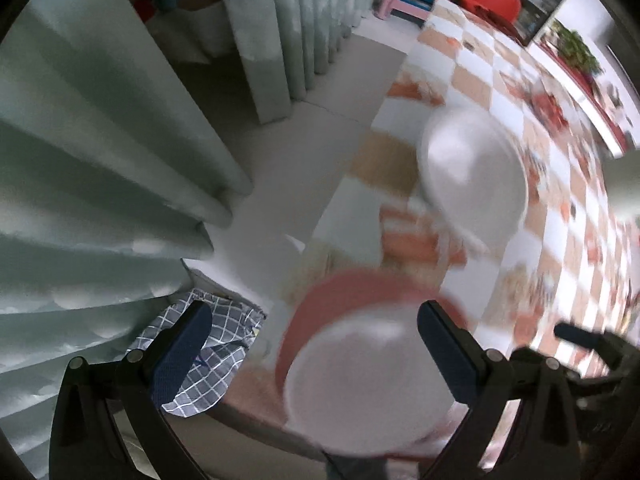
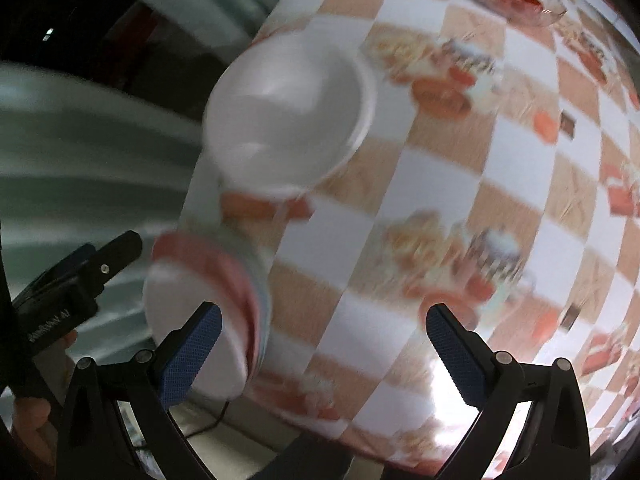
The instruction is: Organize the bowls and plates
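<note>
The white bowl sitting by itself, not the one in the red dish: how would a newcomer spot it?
Start at the table under the orange-and-white checkered tablecloth and follow its edge on the curtain side. The white bowl stands there directly on the cloth, farther from both grippers than the other white bowl. That nearer one is nested in a red bowl; this one has nothing under or in it.

Both fisheye cameras look down along their gripper fingers at a checkered tablecloth point(image 1: 472, 76) point(image 2: 420, 168). The left view sits close over the table's near edge, curtains filling its left half. Both share the white bowl point(image 1: 472, 164) point(image 2: 288, 120).
</note>
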A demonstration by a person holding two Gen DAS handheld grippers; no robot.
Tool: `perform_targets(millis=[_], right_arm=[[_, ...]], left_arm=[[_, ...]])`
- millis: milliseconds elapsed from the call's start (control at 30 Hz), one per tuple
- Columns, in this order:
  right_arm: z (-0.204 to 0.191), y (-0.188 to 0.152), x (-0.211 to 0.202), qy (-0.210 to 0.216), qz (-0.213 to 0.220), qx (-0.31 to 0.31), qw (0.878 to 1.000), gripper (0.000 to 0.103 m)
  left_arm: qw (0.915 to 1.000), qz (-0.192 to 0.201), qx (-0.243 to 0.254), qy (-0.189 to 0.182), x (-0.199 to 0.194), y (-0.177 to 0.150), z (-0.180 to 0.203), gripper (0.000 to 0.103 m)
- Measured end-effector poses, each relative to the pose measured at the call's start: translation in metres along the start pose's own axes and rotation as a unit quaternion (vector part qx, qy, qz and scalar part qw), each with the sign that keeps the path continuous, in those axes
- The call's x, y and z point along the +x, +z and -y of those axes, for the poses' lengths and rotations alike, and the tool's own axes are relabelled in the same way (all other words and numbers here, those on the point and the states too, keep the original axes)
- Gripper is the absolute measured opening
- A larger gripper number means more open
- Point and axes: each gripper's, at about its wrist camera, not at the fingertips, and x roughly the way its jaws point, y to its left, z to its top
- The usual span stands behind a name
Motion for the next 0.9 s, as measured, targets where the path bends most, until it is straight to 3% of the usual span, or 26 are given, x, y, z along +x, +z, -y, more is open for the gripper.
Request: perform_targets(millis=[67, 133, 200, 300, 400, 467, 533, 633, 700, 900], right_arm=[[-0.009, -0.01, 0.004, -0.003, -0.005, -0.017, 1.0, 0.103], [-0.019, -0.018, 0.008, -0.002, -0.007, -0.031, 1.0, 0.082], [-0.026, -0.022, 0.014, -0.01, -0.014, -0.041, 0.999, 0.067], [-0.037, -0.028, 0.021, -0.005, -0.018, -0.056, 0.998, 0.065], [-0.049, -0.033, 0.028, -0.003, -0.021, -0.077, 0.997, 0.042], [-0.055, -0.035, 0.035, -0.001, -0.029, -0.084, 0.996, 0.041], [-0.059, -0.037, 0.042, 0.007, -0.037, -0.087, 0.995, 0.027], [-0.065, -0.039, 0.046, 0.035, -0.046, -0.092, 0.994, 0.025], [-0.065, -0.04, 0.047, 0.051, -0.051, -0.087, 0.994, 0.025], [-0.063, -0.036, 0.054, 0.044, -0.051, -0.078, 0.995, 0.025]], left_arm=[[0.9998, -0.007, 0.014, -0.008, 0.003, -0.018, -0.005, 0.1], [0.9994, -0.019, 0.02, -0.021, 0.01, -0.029, -0.008, 0.098], [0.9987, -0.03, 0.021, -0.034, 0.016, -0.037, -0.01, 0.095], [0.9981, -0.043, 0.022, -0.037, 0.025, -0.045, -0.008, 0.09], [0.9975, -0.051, 0.024, -0.042, 0.03, -0.052, -0.011, 0.088], [0.997, -0.057, 0.027, -0.044, 0.033, -0.056, -0.011, 0.088], [0.9958, -0.065, 0.031, -0.055, 0.038, -0.06, -0.009, 0.087], [0.9941, -0.077, 0.037, -0.068, 0.043, -0.067, -0.005, 0.072], [0.9938, -0.08, 0.038, -0.067, 0.045, -0.072, -0.005, 0.07], [0.994, -0.077, 0.041, -0.065, 0.043, -0.075, -0.005, 0.069]])
